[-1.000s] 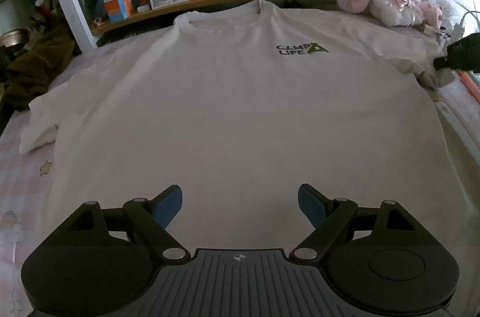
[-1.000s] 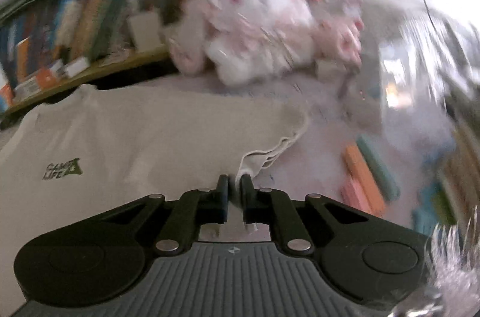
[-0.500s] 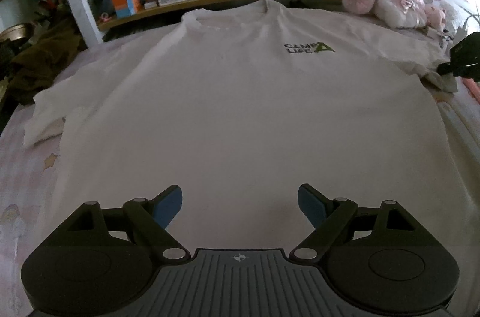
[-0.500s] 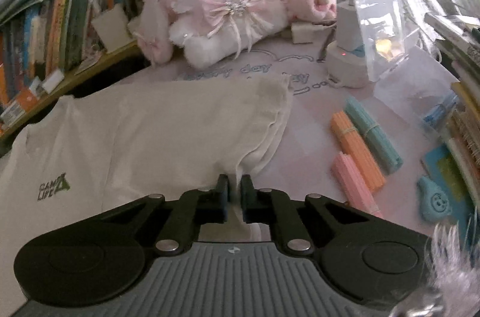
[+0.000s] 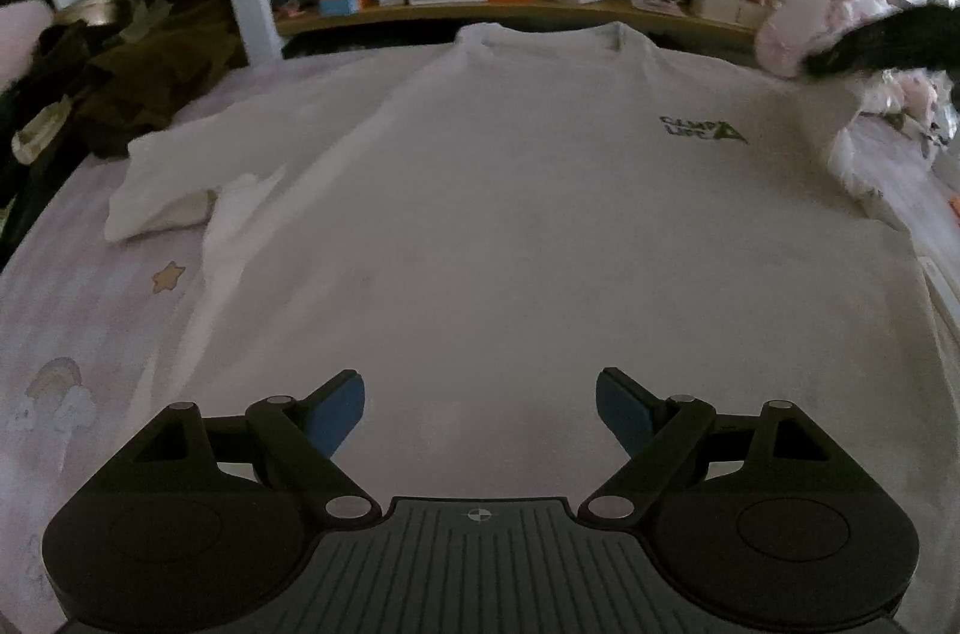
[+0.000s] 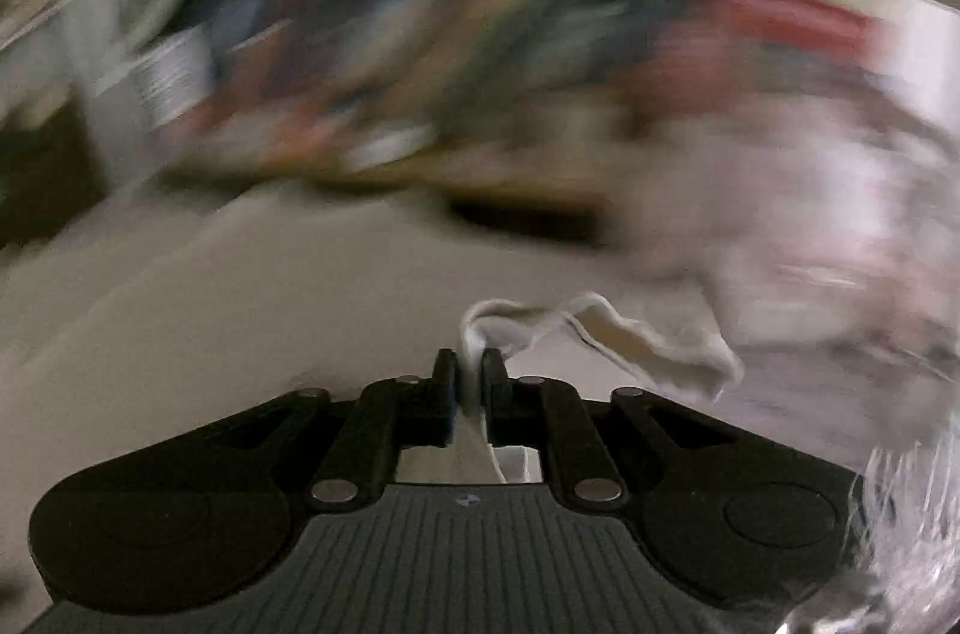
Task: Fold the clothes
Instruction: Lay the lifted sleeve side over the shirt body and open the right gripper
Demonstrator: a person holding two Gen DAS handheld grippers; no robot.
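White t-shirt (image 5: pixel 510 226) lies flat, front up, on a pink patterned bedsheet (image 5: pixel 78 310), collar toward the bookshelf (image 5: pixel 540 11), small green logo (image 5: pixel 702 129) on the chest. Its sleeve on the picture's left (image 5: pixel 174 178) is crumpled and partly folded over. Left gripper (image 5: pixel 480 406) hovers over the shirt's lower part, blue-padded fingers (image 5: pixel 336 409) wide apart, nothing between them. Right gripper (image 6: pixel 469 382) has the other sleeve's hem (image 6: pixel 630 340) between its fingers; the jaws are opening, narrow gap, cloth sits in the gap and bunches just above the tips. Right wrist view heavily blurred, background unreadable. In the left wrist view the right gripper shows as a dark blur at the far right, near a pink plush toy (image 5: pixel 786 45). Dark clothes pile (image 5: pixel 150 87) at the left edge of the bed
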